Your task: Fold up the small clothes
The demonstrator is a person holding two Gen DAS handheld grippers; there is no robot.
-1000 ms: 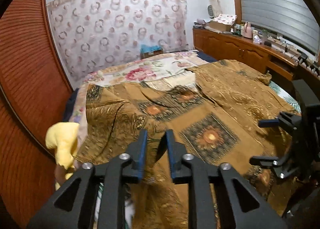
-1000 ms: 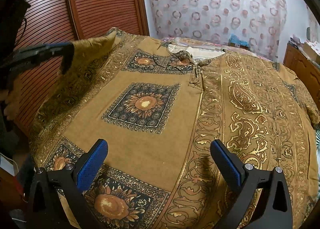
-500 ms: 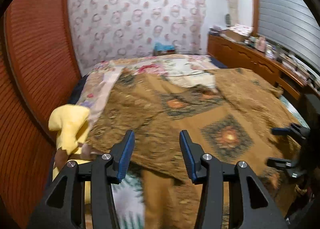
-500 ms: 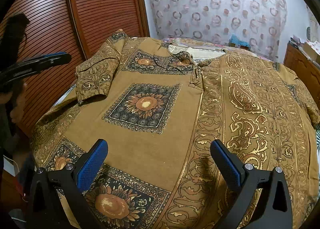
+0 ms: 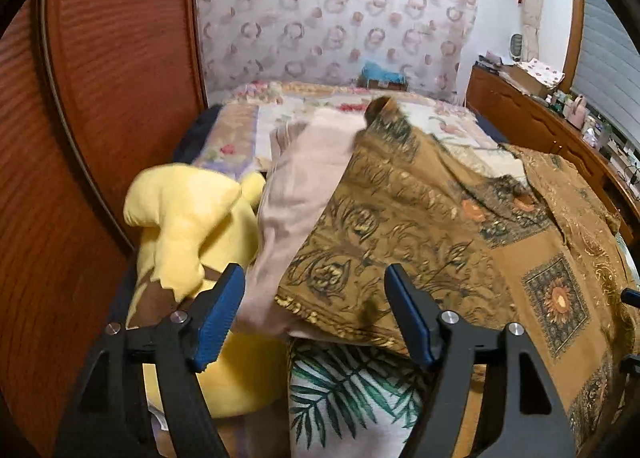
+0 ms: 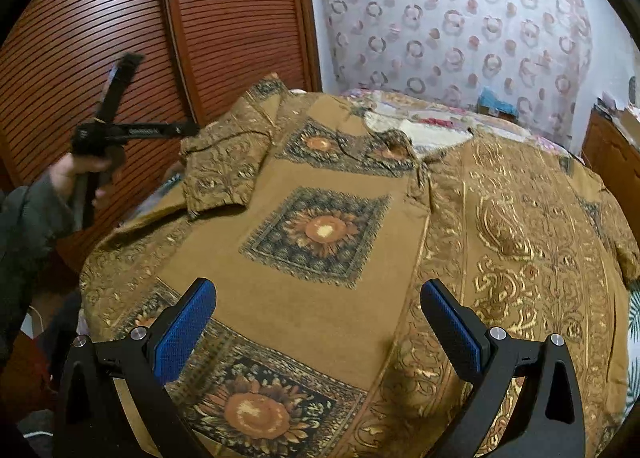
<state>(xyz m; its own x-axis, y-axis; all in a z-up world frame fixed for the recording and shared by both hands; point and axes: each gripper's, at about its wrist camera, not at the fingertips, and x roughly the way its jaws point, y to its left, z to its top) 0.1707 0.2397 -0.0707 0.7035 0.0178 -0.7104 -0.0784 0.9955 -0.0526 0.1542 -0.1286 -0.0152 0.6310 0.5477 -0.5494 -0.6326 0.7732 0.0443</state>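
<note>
A brown shirt with gold and sunflower print [image 6: 328,230] lies spread on the bed. Its left sleeve [image 6: 224,165] is folded inward onto the body; the sleeve also shows in the left wrist view [image 5: 380,225]. My left gripper [image 5: 312,310] is open and empty, just in front of the sleeve's hem. It appears in the right wrist view [image 6: 120,129] held up at the left, apart from the shirt. My right gripper [image 6: 316,322] is open and empty above the shirt's lower front.
A yellow plush toy [image 5: 188,217] sits at the bed's left edge beside a pale pink cloth [image 5: 296,185]. A leaf-print sheet [image 5: 348,390] shows under the shirt. Wooden slatted doors [image 6: 120,37] stand close on the left, a wooden dresser [image 5: 532,125] on the right.
My left gripper opened and let go of the sleeve, which now lies folded onto the shirt. The left gripper drew back to the left. The right gripper stayed still.
</note>
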